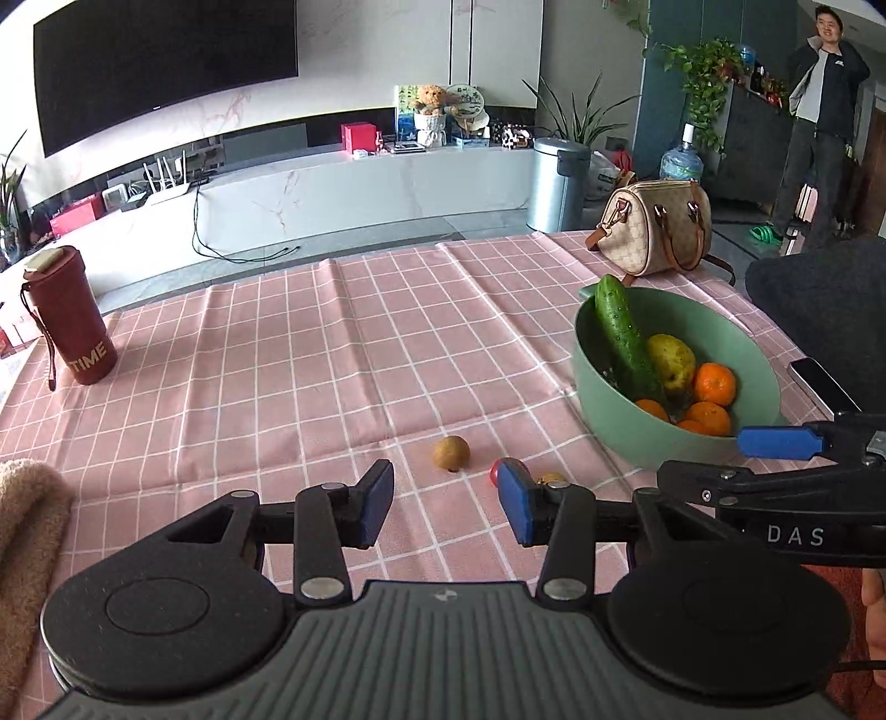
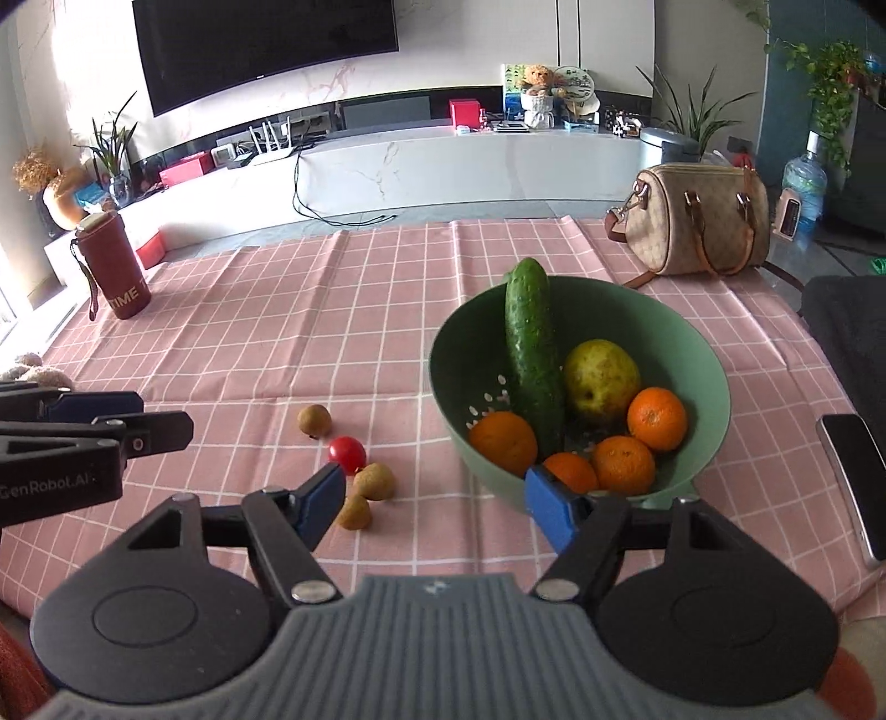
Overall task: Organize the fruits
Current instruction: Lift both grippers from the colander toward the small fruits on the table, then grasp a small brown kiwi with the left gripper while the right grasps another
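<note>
Right hand-held gripper (image 2: 432, 501), open, cherry tomato (image 2: 346, 454) ahead

A dark television (image 2: 266, 50) hung on the pale marble wall (image 2: 470, 33). Below the television ran a long white cabinet (image 2: 443, 160). Right of it stood a steel bin (image 1: 556, 183). Daylight glared left of the television.

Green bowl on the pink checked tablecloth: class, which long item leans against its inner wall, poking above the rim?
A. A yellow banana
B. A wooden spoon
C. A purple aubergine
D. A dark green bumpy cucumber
D: in the right wrist view, the dark green bumpy cucumber stands tilted inside the green bowl, its tip above the rim, beside a yellow-green pear and several oranges.
</note>
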A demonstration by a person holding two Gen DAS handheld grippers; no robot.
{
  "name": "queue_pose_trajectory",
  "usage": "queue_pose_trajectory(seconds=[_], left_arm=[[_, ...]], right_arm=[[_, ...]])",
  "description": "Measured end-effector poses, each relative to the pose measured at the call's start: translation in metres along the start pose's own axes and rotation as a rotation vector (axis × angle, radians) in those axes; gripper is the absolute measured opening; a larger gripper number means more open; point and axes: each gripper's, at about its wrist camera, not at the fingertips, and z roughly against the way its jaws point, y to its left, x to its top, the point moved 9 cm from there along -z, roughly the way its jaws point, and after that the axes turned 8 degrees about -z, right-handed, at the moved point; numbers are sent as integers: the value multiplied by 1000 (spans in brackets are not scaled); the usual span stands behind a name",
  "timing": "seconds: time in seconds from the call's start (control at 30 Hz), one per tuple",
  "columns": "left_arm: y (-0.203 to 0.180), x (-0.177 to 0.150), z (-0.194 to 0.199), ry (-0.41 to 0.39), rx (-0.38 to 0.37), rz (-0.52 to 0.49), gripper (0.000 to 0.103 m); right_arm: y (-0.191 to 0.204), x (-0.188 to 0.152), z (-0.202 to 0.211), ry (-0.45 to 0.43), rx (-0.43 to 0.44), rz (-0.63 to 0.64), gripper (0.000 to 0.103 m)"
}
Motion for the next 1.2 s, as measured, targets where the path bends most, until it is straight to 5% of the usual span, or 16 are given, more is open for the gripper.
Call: queue_pose_trajectory(seconds=[0.4,0.63,1.2], left_arm=[[4,-31,-26,11,-157,22,35],[-1,-31,-54,50,-211,10,34],[8,-37,-79,83,-205,3,34]], right_arm=[[11,-33,-23,-9,-25,-113,38],[7,-28,-44,10,-16,-189,37],[30,-37,-91,163,57,-164,33]])
